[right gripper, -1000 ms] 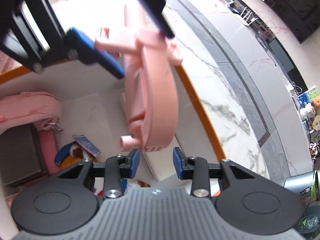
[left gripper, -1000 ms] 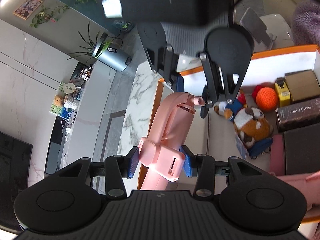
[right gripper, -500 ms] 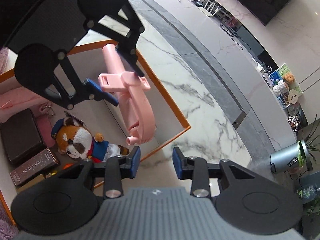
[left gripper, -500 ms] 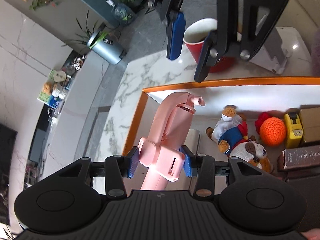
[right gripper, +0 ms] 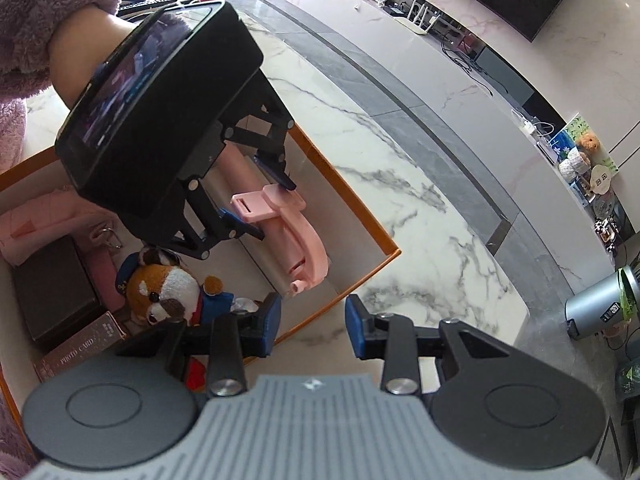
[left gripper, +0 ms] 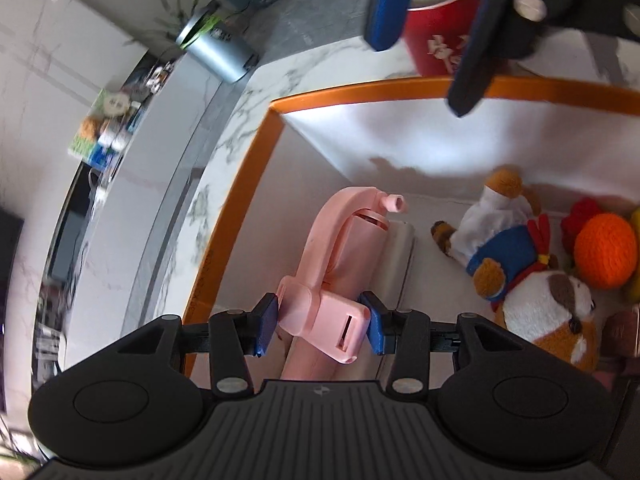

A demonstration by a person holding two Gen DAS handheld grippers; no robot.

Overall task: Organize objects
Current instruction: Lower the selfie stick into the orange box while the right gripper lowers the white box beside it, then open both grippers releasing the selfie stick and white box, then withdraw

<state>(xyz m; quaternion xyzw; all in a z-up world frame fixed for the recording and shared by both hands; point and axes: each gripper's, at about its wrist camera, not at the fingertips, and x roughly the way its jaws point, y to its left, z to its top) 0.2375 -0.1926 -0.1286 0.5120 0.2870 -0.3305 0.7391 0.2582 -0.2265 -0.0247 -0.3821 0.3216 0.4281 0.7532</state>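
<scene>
My left gripper (left gripper: 320,322) is shut on a pink plastic tool (left gripper: 344,248), holding it by its flat tab low inside the white box with the orange rim (left gripper: 240,184), near the box's corner. The same tool (right gripper: 296,240) and left gripper (right gripper: 260,210) show in the right wrist view. My right gripper (right gripper: 312,326) is open and empty, above the box's rim at the corner; it also shows at the top of the left wrist view (left gripper: 436,24).
The box holds a plush dog in a blue suit (left gripper: 516,268), an orange crocheted ball (left gripper: 606,252), a "photo card" box (right gripper: 80,350), a dark box (right gripper: 52,284) and pink fabric (right gripper: 36,228). A red cup (left gripper: 440,20) stands outside on the marble table (right gripper: 420,216).
My right gripper has pulled back from the pink tool's tip, away over the box rim. My left gripper has lowered the tool deeper into the box.
</scene>
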